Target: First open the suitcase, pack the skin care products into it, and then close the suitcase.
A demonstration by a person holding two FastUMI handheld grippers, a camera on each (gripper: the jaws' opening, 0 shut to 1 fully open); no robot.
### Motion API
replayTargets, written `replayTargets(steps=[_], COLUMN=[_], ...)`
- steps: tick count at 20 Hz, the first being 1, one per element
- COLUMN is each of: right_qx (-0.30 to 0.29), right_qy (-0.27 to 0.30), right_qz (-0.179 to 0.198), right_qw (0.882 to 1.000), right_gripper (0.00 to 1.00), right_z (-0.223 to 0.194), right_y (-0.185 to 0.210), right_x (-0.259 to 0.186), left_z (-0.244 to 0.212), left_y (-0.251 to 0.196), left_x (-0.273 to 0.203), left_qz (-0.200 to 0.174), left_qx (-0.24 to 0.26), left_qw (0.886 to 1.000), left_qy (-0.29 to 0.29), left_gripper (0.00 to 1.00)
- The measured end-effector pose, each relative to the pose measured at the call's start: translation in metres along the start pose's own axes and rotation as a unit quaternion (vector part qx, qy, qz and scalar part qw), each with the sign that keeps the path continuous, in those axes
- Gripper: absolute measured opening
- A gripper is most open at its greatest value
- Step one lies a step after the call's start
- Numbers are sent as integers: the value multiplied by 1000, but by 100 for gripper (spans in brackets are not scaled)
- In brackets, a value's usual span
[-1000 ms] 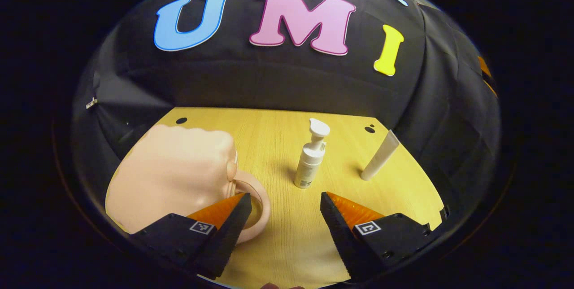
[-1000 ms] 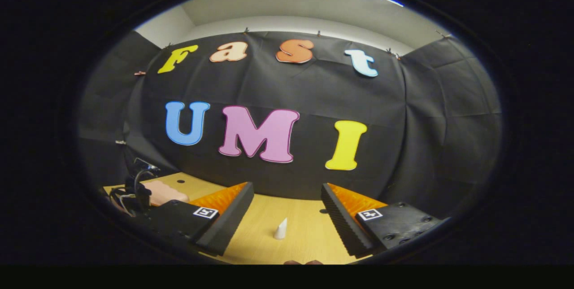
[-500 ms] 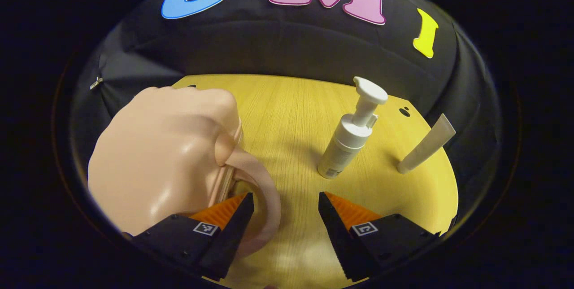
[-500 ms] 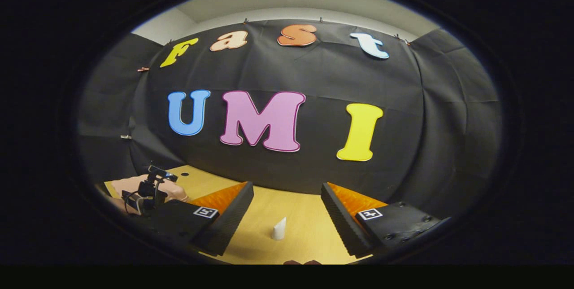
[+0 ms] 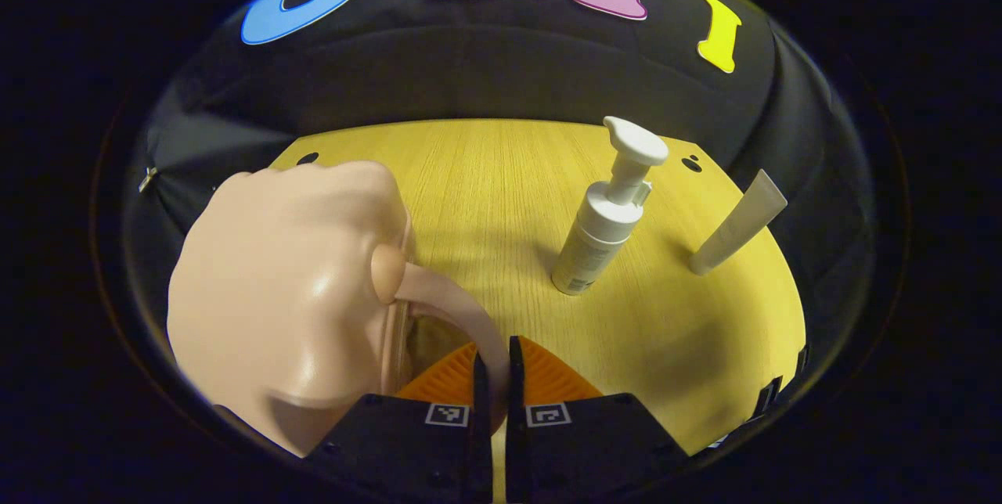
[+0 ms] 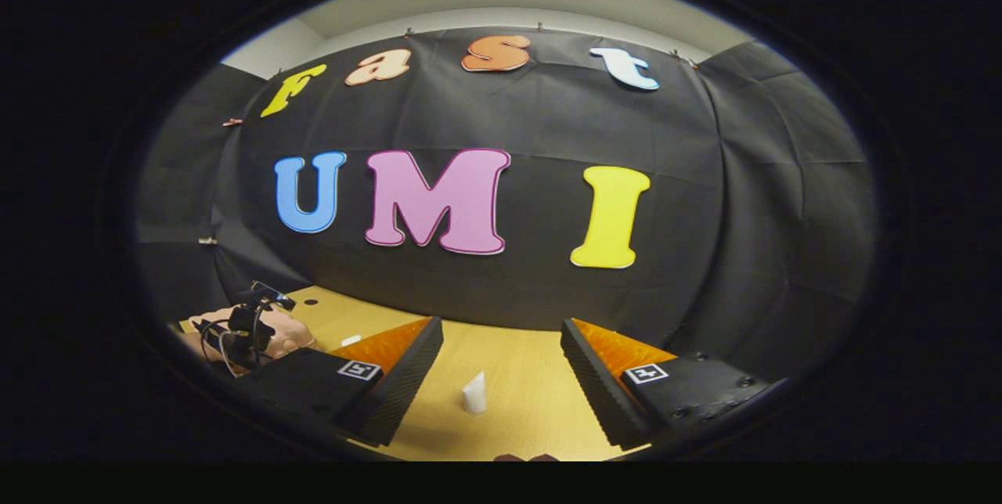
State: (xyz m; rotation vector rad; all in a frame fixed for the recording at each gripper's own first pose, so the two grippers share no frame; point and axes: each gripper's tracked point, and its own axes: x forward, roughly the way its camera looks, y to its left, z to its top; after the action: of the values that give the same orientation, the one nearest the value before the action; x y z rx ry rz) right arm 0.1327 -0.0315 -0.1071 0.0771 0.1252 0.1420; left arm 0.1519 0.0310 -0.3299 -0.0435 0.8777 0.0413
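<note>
A peach-coloured hard suitcase lies closed on the wooden table in the left gripper view. Its curved handle runs down between my left gripper's fingers, which are shut on it. To the right stand a white pump bottle and, farther right, a white tube, both upright. In the right gripper view my right gripper is held open above the table with nothing between its fingers. The white tube stands beyond it, and the suitcase sits far left.
The black cloth wall closes off the back of the table. Small dark holes mark the tabletop's far corners. The table's right edge curves close to the tube. Bare wood lies between the suitcase and the bottle.
My left gripper went from open beside the suitcase handle to shut on it, moving in closer. The right gripper stayed open and drifted slightly.
</note>
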Motion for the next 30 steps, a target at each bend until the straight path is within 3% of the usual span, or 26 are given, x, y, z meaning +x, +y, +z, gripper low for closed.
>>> replayTargets(steps=[7,14,19,22,28,30], right_qx=[-10,-5,-12,-21,-30,-40], right_qy=[-6,-25,-41,-42,-28,-29], right_qz=[-34,-25,-13,-13,-22,-24], right_qw=[999,999,999,999,999,998], right_gripper=[96,96,96,96,96,96], right_z=[10,35,52,53,53,57], right_y=[20,96,151,175,208,219], right_x=[-13,-6,0,0,9,12], left_z=[49,103,131,147,144,138], left_y=[20,112,207,264,380,424], left_x=[-83,-187,-218,-225,-191,-178], left_qz=[-44,-58,-12,15,52,65], left_qx=[1,-11,18,5,-1,-29], left_qw=[998,994,991,988,987,987], left_qy=[-38,-93,-130,-154,-150,-147], left_gripper=[12,11,12,11,11,11])
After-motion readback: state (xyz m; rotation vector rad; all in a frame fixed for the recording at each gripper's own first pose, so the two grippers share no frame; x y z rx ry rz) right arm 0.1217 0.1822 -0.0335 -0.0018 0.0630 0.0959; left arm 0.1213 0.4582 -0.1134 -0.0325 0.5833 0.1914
